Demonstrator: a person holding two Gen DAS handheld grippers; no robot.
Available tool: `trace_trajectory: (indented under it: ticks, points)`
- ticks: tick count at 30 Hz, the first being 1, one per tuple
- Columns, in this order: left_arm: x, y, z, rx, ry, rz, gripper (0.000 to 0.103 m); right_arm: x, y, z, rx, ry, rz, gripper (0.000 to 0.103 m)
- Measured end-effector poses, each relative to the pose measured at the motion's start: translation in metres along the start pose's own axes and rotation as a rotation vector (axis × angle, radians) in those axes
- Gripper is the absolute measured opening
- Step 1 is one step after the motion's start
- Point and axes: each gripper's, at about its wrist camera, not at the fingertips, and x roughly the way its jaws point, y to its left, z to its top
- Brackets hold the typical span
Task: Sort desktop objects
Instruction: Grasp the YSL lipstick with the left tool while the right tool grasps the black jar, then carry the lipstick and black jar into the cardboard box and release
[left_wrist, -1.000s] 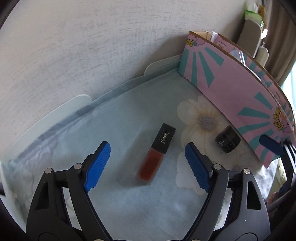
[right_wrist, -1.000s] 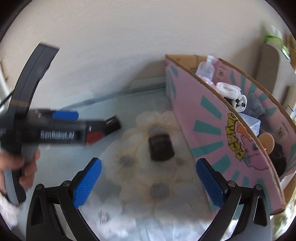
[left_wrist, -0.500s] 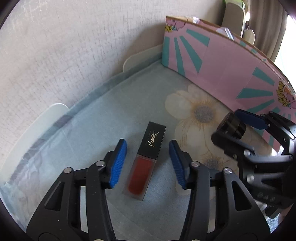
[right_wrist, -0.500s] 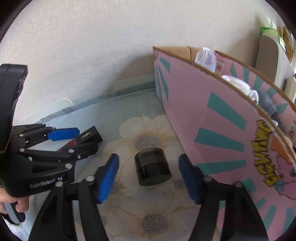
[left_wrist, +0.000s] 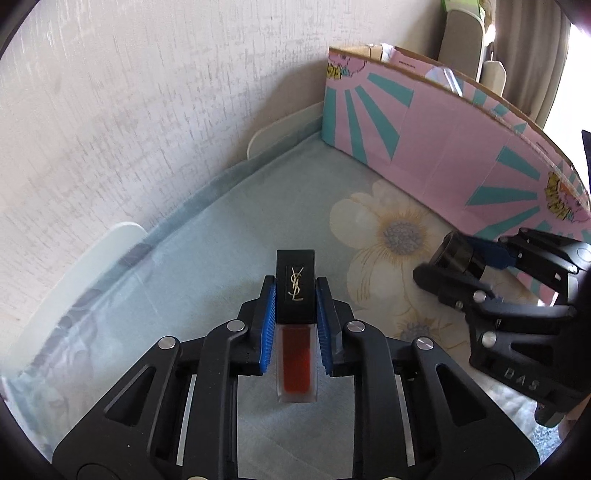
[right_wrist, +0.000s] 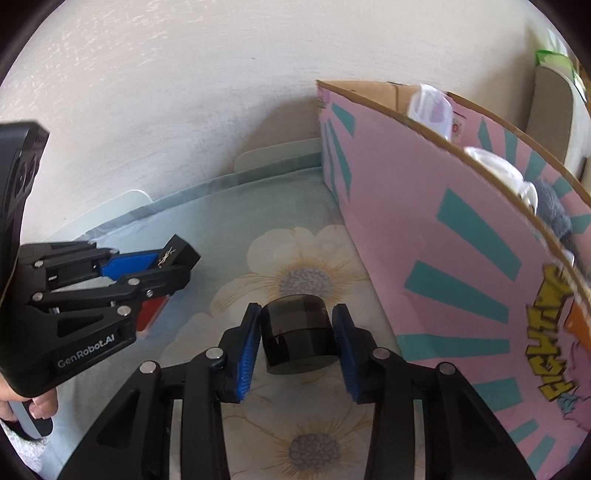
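Lipstick (left_wrist: 296, 317) – L gripper (left_wrist: 295, 325) clamped on it | jar (right_wrist: 297, 334) – R gripper (right_wrist: 295, 341) pads touching, prob. gripped | both poised for box (right_wrist: 461, 258)

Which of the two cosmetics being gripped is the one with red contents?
The lip tint in the left gripper: flat, square black cap, red showing. The right gripper clamps a round dark jar.
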Motion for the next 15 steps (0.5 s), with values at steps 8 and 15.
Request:
trace_trajectory:
  ticks: [8,15]
  points:
    - [-0.055,0.001,0.043,-0.074,-0.026,0.021,0.018,-0.053,0.005,0.039,-0.048,0.016,0.136,0.035]
    - [-0.097,-0.020,0.104,-0.101,-0.043,0.025,0.018,-0.113,-0.029,0.088,-0.099,-0.034,0.181,0.034]
